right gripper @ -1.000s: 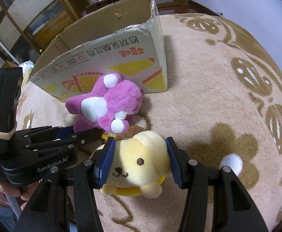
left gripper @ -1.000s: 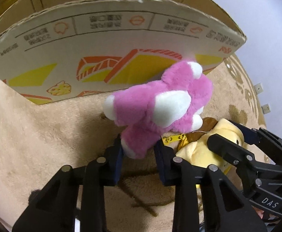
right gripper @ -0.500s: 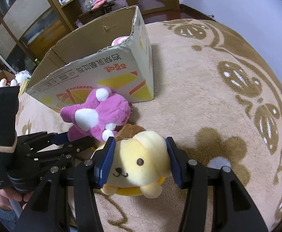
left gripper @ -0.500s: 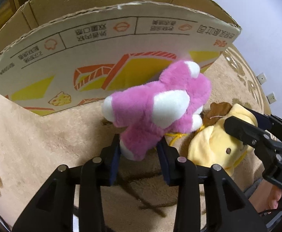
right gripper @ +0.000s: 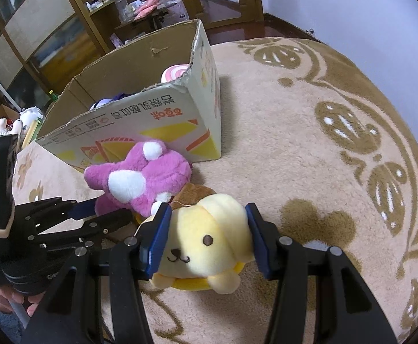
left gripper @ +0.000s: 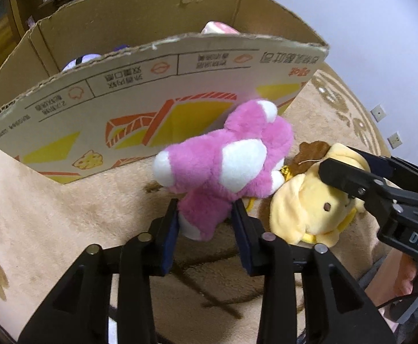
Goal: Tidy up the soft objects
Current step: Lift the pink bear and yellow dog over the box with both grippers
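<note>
Both toys were gripped and lifted just off the rug (right gripper: 309, 149), so the step in hand looked like the carry to the box (left gripper: 157, 86), which already held other soft things. The left gripper (left gripper: 206, 223) had just been narrowing its fingers, now pinched on one limb of the pink plush (left gripper: 226, 166). The right gripper (right gripper: 209, 238) held the yellow dog (right gripper: 209, 240) by the sides of its head, fingers about half spread.

In the left wrist view the pink plush's long axis ran from 7 o'clock up toward 1 o'clock, its far end close against the box's printed wall; the dog sat at its 4 o'clock, facing the right camera.

The next move probably called for raising each toy above the torn rim, then releasing inside.
</note>
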Tool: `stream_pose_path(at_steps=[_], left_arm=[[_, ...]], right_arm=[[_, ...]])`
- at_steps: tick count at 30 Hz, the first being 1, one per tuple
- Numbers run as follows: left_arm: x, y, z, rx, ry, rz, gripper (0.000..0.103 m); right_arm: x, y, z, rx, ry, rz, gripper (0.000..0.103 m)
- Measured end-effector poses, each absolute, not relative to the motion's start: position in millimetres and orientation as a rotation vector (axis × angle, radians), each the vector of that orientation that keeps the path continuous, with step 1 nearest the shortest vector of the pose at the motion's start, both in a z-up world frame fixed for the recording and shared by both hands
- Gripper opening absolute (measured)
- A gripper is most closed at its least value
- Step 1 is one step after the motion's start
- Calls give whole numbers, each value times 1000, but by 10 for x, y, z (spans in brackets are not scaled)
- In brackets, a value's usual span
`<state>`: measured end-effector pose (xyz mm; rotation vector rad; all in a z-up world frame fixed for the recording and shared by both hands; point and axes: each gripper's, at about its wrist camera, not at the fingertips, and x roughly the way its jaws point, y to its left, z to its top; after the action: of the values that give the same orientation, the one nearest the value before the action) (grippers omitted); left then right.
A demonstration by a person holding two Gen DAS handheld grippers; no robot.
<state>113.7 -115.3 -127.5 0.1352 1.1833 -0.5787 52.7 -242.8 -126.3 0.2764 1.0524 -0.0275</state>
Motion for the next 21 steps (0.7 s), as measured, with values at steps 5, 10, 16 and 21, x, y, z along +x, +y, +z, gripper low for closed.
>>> stream_pose_path(at_steps=[5,10,16,21], left_arm=[[1125,-1046,-1201,133,1174,-582,24],[1023,-909,-1037,159,1130,-527,23],[813,-805,-724,185,1040,-480,21],[629,-732,-434,191,945,-436,19]], right_arm=[[498,-2430,-1192,264,1016,-40,55],[463,-2479,-1080,285,938,-30,55],[358,-2473,-829,271,815,-24,55],[208,-2456,-586,257,701,-23,55]])
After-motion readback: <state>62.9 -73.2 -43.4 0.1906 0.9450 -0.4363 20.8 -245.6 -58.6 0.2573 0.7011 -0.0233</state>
